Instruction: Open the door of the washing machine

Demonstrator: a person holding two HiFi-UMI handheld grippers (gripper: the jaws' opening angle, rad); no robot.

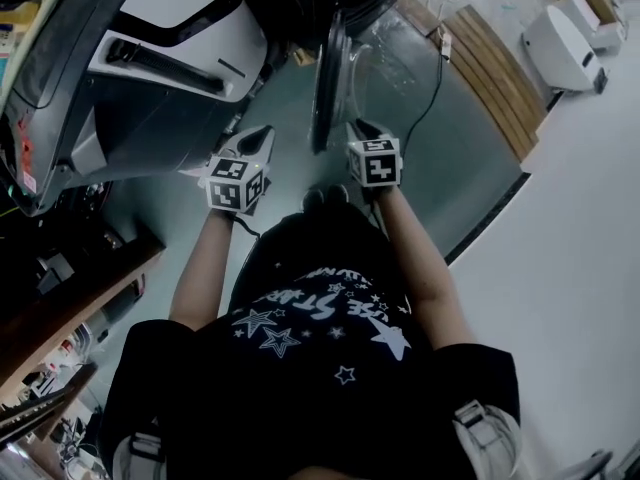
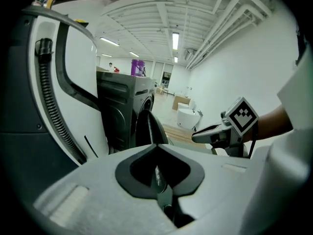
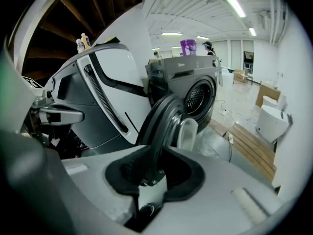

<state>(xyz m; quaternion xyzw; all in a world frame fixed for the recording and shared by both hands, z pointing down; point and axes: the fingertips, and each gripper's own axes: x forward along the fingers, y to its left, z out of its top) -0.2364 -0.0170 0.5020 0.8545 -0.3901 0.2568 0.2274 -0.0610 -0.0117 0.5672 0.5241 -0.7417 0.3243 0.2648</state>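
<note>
Dark door edge [image 3: 159,121] inside right gripper [image 3: 150,174]; open floor [image 1: 480,163] beside.

- The door [image 1: 322,78] stands open and edge-on at 12 o'clock, splitting the room ahead. The right gripper [image 1: 358,128] is on its right side and the left gripper [image 1: 262,136] is clear on its left.
- At 10 o'clock a white casing [image 1: 180,28] crowds in, leaving only a narrow lane of floor [image 1: 290,118] between it and the door.
- At 2 o'clock the floor is open up to a cable [image 1: 437,78] and a wooden platform [image 1: 490,68].
- At 8 o'clock a bench [image 1: 60,308] blocks the way.
</note>
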